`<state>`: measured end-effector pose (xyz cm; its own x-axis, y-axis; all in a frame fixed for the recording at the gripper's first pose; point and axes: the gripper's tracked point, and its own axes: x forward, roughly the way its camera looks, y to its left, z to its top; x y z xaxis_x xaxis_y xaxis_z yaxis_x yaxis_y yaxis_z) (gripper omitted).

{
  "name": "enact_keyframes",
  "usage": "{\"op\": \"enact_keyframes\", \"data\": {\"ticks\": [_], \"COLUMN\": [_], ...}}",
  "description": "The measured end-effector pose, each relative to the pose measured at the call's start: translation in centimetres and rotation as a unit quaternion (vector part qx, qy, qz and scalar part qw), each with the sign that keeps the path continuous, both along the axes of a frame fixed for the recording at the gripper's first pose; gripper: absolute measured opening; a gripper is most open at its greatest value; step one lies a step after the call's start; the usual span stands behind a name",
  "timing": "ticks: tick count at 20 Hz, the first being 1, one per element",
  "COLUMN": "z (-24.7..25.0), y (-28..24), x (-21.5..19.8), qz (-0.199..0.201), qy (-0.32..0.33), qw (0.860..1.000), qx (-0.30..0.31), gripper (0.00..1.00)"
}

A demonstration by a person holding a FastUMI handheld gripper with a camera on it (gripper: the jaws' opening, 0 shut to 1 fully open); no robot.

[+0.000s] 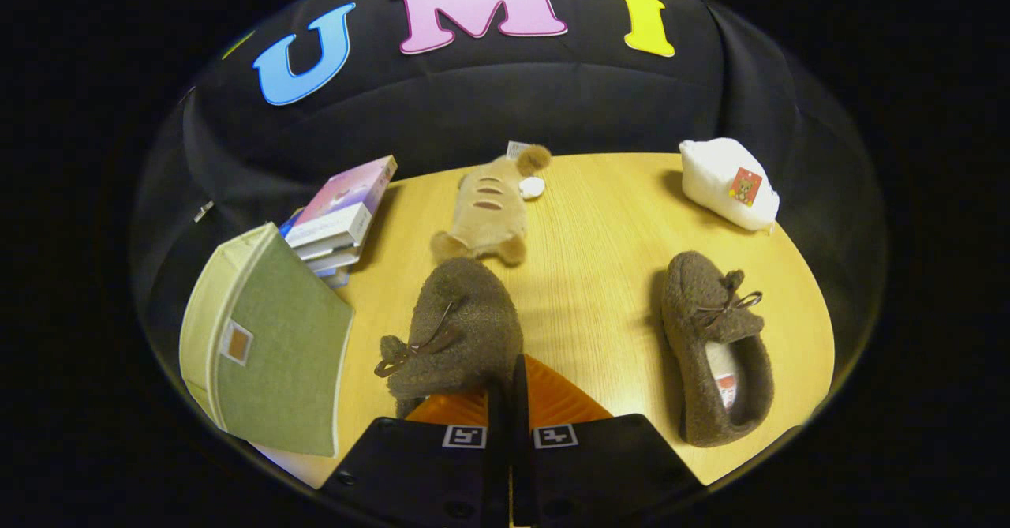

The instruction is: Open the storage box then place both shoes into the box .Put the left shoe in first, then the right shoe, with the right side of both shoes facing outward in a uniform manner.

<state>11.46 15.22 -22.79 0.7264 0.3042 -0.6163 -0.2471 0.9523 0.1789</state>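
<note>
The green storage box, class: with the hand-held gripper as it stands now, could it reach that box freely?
Probably not yet: the hand-held gripper looks shut on a brown slipper, so it is occupied. The green storage box stands close beside it, nothing between.

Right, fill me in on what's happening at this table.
A person's handheld gripper has its fingers closed together on the edge of one brown slipper, near the green storage box, whose lid stands open. The second slipper lies apart on the wooden table. Beyond them sit a plush toy, some books and a white pouch.
</note>
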Motion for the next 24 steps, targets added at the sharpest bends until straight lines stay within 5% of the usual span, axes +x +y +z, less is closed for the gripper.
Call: {"op": "enact_keyframes", "data": {"ticks": [12, 24], "z": [17.1, 13.9], "y": [10.3, 24.7], "x": [-2.3, -7.5], "qz": [0.033, 0.050], "qy": [-0.069, 0.014], "qw": [0.996, 0.996], "qx": [0.054, 0.079], "gripper": [0.07, 0.07]}}
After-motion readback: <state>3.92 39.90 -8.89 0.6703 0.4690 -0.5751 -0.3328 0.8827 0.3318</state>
